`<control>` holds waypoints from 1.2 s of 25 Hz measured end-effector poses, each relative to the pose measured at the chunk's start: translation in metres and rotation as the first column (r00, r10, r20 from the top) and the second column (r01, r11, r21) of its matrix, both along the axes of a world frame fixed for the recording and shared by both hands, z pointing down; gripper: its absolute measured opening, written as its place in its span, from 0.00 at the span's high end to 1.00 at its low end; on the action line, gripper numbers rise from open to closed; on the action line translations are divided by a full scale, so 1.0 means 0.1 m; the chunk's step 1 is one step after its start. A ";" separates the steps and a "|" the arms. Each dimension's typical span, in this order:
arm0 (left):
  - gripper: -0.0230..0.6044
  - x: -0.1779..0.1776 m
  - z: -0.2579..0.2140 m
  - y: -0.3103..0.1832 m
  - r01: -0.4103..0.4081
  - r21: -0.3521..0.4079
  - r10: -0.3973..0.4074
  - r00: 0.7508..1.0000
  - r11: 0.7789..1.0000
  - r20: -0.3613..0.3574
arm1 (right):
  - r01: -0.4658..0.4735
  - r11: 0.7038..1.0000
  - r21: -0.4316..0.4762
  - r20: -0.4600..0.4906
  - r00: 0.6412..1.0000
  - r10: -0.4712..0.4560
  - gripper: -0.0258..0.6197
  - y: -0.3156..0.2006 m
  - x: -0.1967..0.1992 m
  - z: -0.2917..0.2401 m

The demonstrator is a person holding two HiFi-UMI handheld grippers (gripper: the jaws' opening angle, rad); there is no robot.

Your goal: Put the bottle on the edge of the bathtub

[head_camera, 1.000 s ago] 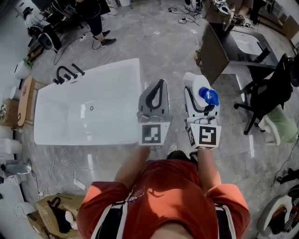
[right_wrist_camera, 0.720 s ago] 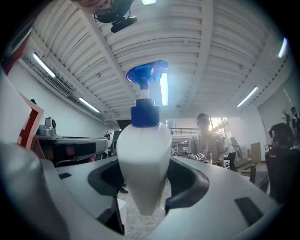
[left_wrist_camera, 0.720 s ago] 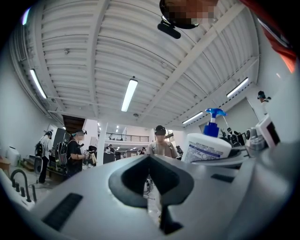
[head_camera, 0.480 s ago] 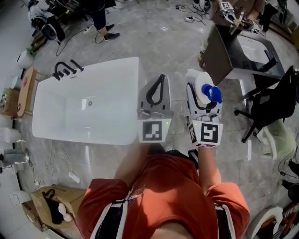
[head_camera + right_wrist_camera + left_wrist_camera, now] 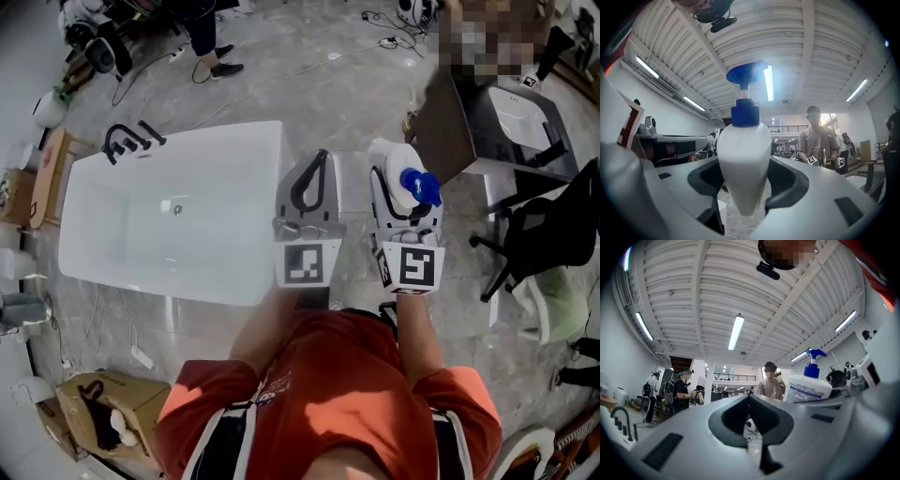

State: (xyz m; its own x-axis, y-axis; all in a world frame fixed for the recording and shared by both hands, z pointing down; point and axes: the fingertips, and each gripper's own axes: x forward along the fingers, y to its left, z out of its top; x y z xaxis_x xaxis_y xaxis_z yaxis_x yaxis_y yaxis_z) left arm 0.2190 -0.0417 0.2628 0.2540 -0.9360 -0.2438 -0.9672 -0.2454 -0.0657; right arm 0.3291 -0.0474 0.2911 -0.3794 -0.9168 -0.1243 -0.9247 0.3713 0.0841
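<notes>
Fingers of my right gripper [image 5: 743, 197] are clamped on the bottle [image 5: 743, 159], one on each side of its white body, below the blue collar and pump head [image 5: 747, 74]. My left gripper [image 5: 749, 401] has its fingers pressed together on nothing, and it is carried just beside the right one.

From the head view, the bottle [image 5: 396, 173] sits in the right gripper [image 5: 403, 202] above the grey floor. It is to the right of the bathtub [image 5: 270, 192] and clear of it, so nothing stands on the rim yet. The left gripper [image 5: 317, 183] hangs between the bottle and the tub's near end.

I judge the bottle to be smooth plastic, stiff enough to take a firm pinch but slick. It narrows toward the base as I see it, so it could creep out of a loose hold. How full it is I cannot tell, so I treat it as moderately heavy. The pump makes it top-heavy on a narrow ledge. I would grip the broad mid-body, never the pump neck.

Count: one bottle, one pump head, one bathtub, two grippers.
</notes>
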 end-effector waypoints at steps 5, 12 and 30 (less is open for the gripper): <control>0.94 -0.23 0.01 -0.45 0.010 -0.018 -0.010 1.000 1.000 -0.016 | 0.010 1.000 -0.001 -0.022 1.000 -0.010 0.55 -0.45 -0.22 -0.03; 0.94 -0.59 -0.05 -1.16 0.025 -0.012 -0.026 0.998 1.000 -0.053 | 0.019 1.000 -0.016 -0.040 0.999 -0.019 0.55 -1.18 -0.56 -0.04; 0.94 -1.91 -0.08 -2.12 0.214 -0.004 -0.214 0.976 0.977 -0.034 | 0.219 0.976 0.006 -0.074 0.973 -0.218 0.55 -2.37 -1.98 -0.18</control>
State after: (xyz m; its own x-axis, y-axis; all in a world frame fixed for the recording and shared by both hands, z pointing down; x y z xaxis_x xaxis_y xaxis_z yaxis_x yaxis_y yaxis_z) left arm 0.0275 -0.2534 0.2549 0.0397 -0.9677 -0.2488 -0.9989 -0.0327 -0.0322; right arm 0.1309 -0.2847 0.2730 -0.5785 -0.8093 -0.1019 -0.8129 0.5616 0.1545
